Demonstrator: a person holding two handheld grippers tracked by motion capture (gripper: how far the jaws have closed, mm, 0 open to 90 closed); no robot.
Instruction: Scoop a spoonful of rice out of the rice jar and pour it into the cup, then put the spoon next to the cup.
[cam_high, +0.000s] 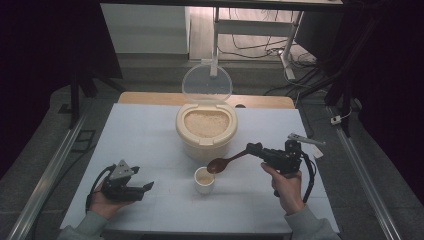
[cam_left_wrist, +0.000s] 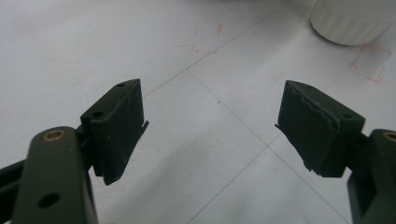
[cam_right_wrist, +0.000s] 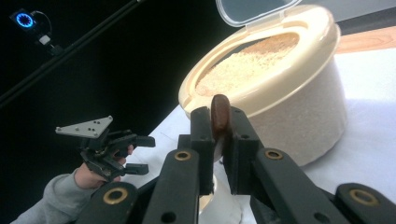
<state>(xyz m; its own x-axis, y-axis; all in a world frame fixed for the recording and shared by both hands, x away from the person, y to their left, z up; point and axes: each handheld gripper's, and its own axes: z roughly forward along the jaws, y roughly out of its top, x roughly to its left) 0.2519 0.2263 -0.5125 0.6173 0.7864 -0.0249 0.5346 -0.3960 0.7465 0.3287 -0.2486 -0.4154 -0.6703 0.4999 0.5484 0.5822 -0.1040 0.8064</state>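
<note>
A cream rice container (cam_high: 206, 131) stands mid-table with its clear lid (cam_high: 206, 82) raised, and rice fills it. In front of it a small white cup (cam_high: 204, 180) holds some rice. My right gripper (cam_high: 253, 148) is shut on the handle of a brown spoon (cam_high: 220, 163), whose bowl hovers over the cup's right rim. In the right gripper view the spoon handle (cam_right_wrist: 220, 114) sits pinched edge-on between the jaws, with the container (cam_right_wrist: 289, 93) behind. My left gripper (cam_high: 146, 187) rests at the front left of the table, open, with nothing between its jaws (cam_left_wrist: 212, 126).
The white table (cam_high: 140, 135) has a wooden strip along its far edge. Red pencil marks and the cup's base (cam_left_wrist: 350, 21) lie ahead of the left gripper. Metal rails run along both sides of the table, and cables and a frame stand behind it.
</note>
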